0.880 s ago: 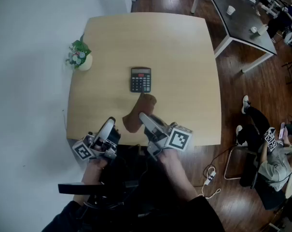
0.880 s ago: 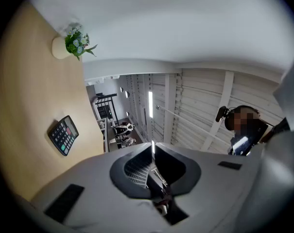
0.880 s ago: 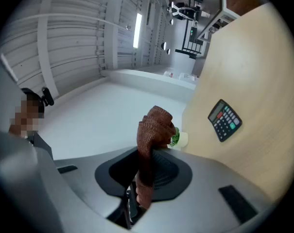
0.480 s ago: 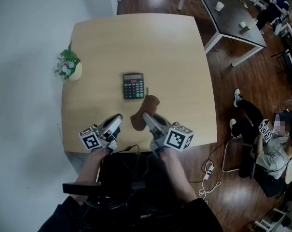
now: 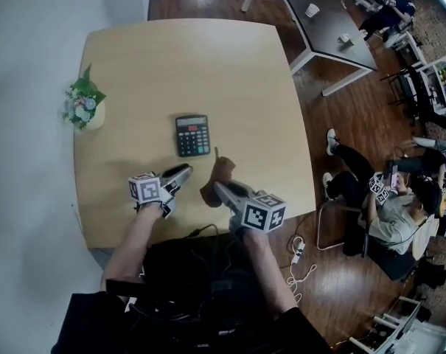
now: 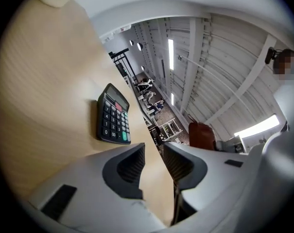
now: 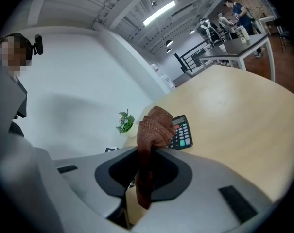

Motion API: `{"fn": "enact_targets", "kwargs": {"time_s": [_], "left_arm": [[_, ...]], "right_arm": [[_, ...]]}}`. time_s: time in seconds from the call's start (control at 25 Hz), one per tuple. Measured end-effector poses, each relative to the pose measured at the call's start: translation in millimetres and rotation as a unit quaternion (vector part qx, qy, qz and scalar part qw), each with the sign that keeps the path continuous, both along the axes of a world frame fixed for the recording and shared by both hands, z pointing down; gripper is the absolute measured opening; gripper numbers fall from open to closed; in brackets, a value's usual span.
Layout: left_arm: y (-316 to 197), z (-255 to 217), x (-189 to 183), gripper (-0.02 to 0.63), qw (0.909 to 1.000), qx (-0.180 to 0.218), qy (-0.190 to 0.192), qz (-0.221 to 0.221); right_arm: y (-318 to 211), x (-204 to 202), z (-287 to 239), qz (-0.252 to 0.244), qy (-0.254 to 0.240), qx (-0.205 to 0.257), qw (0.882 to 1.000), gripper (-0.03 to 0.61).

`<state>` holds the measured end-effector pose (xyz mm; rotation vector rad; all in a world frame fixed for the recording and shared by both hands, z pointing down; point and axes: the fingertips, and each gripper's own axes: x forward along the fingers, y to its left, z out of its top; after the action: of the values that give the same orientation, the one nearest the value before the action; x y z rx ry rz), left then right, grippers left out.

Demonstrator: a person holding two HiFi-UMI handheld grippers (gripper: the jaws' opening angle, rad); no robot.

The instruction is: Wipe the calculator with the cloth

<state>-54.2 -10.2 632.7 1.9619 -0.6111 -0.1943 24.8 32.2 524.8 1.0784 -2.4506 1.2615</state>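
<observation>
A black calculator lies flat near the middle of the light wood table. A little nearer to me and to its right, my right gripper is shut on a brown cloth, which bunches up above the jaws. In the right gripper view the cloth stands pinched in my right gripper, with the calculator just beyond. My left gripper hovers just short of the calculator's near left corner. Its jaws stand slightly apart with nothing between them, and the calculator lies ahead of my left gripper.
A small pot of flowers stands at the table's left edge. The near table edge runs just behind both grippers. To the right, off the table, a person sits on the wooden floor. A dark table with cups stands beyond.
My left gripper has moved forward over the table, much closer to the calculator. The right gripper still holds the cloth at about the same distance from the calculator.
</observation>
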Motion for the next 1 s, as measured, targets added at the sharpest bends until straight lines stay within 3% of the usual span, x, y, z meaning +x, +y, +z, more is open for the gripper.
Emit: {"fn": "enact_targets", "kwargs": {"time_s": [0.16, 0.32, 0.48, 0.72, 0.84, 1.0], "left_arm": [[-8.5, 27.7, 5.8, 0.131, 0.999, -0.023, -0.034, 0.016], [-23.0, 34.7, 14.5, 0.12, 0.998, -0.057, -0.027, -0.001], [-28.0, 52.0, 10.6, 0.121, 0.9932, -0.108, -0.041, -0.013], [-36.7, 63.9, -7.4, 0.121, 0.9829, -0.175, 0.013, -0.055], [-39.2, 61.7, -6.4, 0.115, 0.9824, -0.178, 0.022, -0.055], [-38.3, 59.4, -6.6, 0.115, 0.9819, -0.18, 0.024, -0.053]], "right_arm": [[-35.0, -11.5, 11.0, -0.056, 0.079, 0.036, 0.995, 0.063], [-86.8, -20.4, 31.2, -0.1, 0.152, 0.07, 0.981, 0.063], [-137.9, -55.3, 58.4, -0.148, 0.156, 0.059, 0.975, 0.063], [-179.9, -144.1, 107.3, -0.233, 0.143, 0.021, 0.962, 0.064], [-187.3, -143.5, 134.8, -0.242, 0.174, 0.002, 0.955, 0.064], [-195.9, -106.6, 140.2, -0.212, 0.19, -0.006, 0.959, 0.066]]}}
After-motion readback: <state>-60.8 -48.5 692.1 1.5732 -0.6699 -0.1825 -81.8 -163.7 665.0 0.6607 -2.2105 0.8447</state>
